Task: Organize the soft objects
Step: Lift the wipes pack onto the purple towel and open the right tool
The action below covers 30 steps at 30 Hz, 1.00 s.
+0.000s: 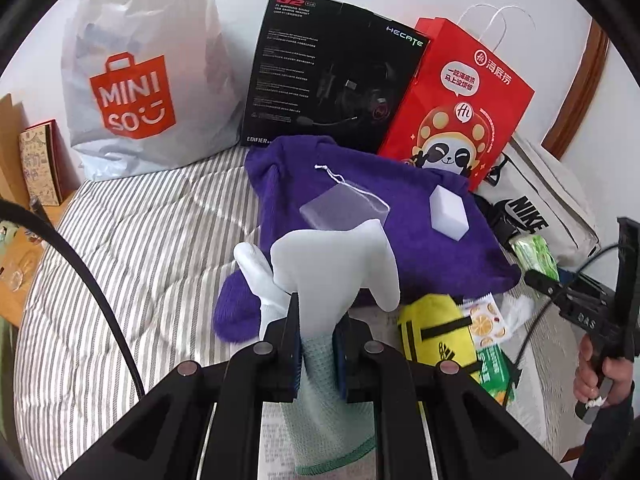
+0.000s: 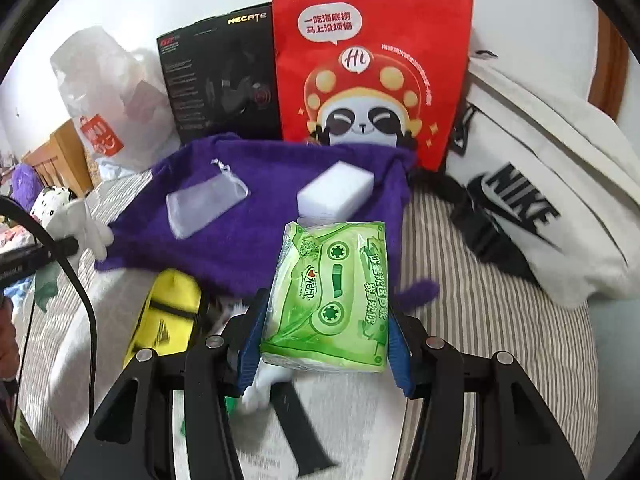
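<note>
Two grippers busy over a striped bed (image 1: 132,240). Left gripper (image 1: 314,344) pinched nearly shut on a white cloth (image 1: 336,264), held up above the purple towel (image 1: 400,248). Right gripper (image 2: 324,340) about half open, clamping a green tissue pack (image 2: 332,292) between blue pads (image 2: 400,356). Still lying on the towel: white sponge (image 2: 336,192) and small mesh pouch (image 2: 204,204). Yellow pouch (image 2: 168,312) just beside the towel's near edge. Red bag (image 2: 372,64), black box (image 2: 220,76) and Nike bag (image 2: 540,208) propped behind.
</note>
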Motion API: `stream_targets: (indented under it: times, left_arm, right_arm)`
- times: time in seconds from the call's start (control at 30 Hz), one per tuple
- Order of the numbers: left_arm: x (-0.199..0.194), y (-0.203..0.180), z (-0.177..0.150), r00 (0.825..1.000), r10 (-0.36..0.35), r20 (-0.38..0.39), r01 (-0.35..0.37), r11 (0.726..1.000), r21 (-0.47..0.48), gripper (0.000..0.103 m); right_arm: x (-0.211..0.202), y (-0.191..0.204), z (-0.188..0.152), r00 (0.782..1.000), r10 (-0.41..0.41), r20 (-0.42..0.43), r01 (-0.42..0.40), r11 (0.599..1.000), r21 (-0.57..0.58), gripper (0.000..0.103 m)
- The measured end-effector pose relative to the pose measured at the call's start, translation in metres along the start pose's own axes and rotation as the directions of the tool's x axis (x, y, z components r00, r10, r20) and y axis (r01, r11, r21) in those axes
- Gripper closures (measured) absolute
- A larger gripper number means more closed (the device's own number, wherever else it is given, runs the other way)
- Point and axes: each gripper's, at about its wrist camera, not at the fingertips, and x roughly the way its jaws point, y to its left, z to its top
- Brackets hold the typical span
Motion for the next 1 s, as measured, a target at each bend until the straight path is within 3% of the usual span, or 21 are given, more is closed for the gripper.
stream_targets:
  times: [0.27,0.47,0.83,1.0]
  left_arm:
    - [0.017,-0.002,0.014,1.0,-0.011,-0.017,0.012,1.0,0.01,0.09]
    - [0.029,-0.002,0.018,0.999,-0.027,-0.036,0.027,1.0,0.014,0.09]
    - [0.042,-0.003,0.022,0.997,-0.039,-0.061,0.04,0.999,0.024,0.09]
    - [0.046,-0.003,0.022,0.997,-0.041,-0.065,0.043,0.999,0.028,0.09]
  right_arm:
    - [0.046,-0.009,0.038,0.997,-0.002,-0.073,0.006,0.999,0.043,0.05]
    - [0.087,-0.023,0.044,0.985,-0.064,-0.159,0.083,0.99,0.114,0.049]
    - [0.096,-0.006,0.046,0.96,-0.191,-0.204,0.203,0.978,0.041,0.05]
    - [0.084,0.006,0.047,0.967,-0.157,-0.198,0.165,0.986,0.021,0.05]
